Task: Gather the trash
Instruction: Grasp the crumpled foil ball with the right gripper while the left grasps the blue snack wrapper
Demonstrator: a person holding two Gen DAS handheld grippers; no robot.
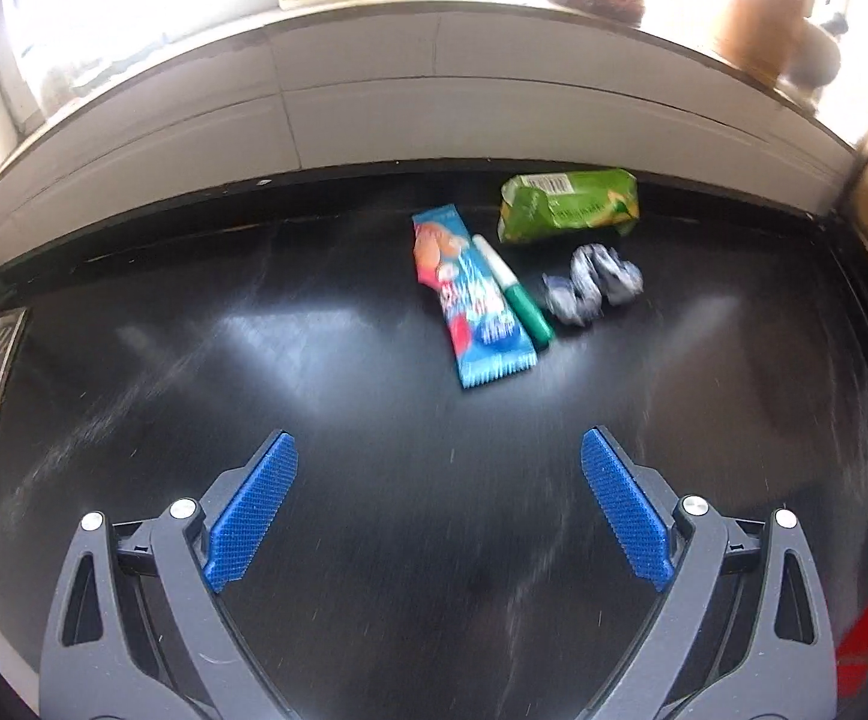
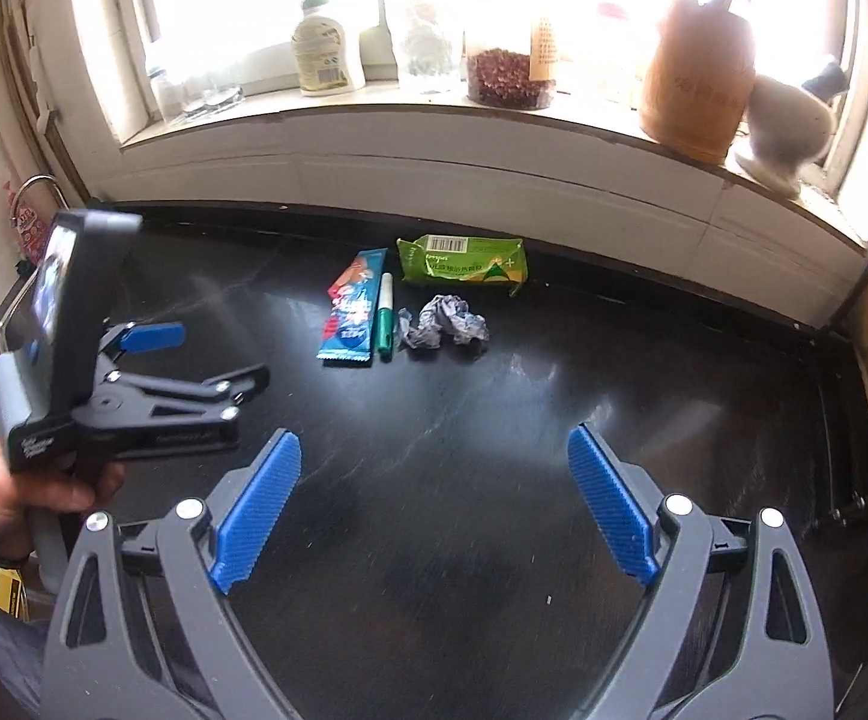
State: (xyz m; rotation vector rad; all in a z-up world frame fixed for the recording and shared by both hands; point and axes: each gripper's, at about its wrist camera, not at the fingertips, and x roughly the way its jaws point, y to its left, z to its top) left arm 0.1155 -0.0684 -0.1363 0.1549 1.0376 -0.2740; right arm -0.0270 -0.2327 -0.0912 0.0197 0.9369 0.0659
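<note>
- The black countertop [image 2: 554,420] fills both views; a white-tiled ledge and a bright windowsill [image 2: 374,102] run along its far edge at twelve o'clock.
- The right gripper [image 2: 434,480] hangs over the near counter with its blue pads spread wide and nothing between them.
- The left gripper [image 1: 439,480] is likewise wide apart and empty; in the right wrist view it shows at nine o'clock, held in a hand [image 2: 20,480].
- All the trash lies in one cluster at about twelve o'clock from both grippers, well apart from them.
- The green packet [image 2: 464,264] lies farthest back, near the ledge; it carries a barcode and a brand word that looks like "tempo", though I cannot read it surely.
- The blue and red wrapper [image 2: 353,312] lies at the cluster's nine o'clock side; its print is too blurred to read.
- The crumpled grey paper [image 2: 446,324] sits at the three o'clock side.
- The green-capped marker [image 2: 385,318] lies touching the wrapper's edge.
- By my judgement nothing is collected yet: every piece is on the counter, and no bin is in view.
</note>
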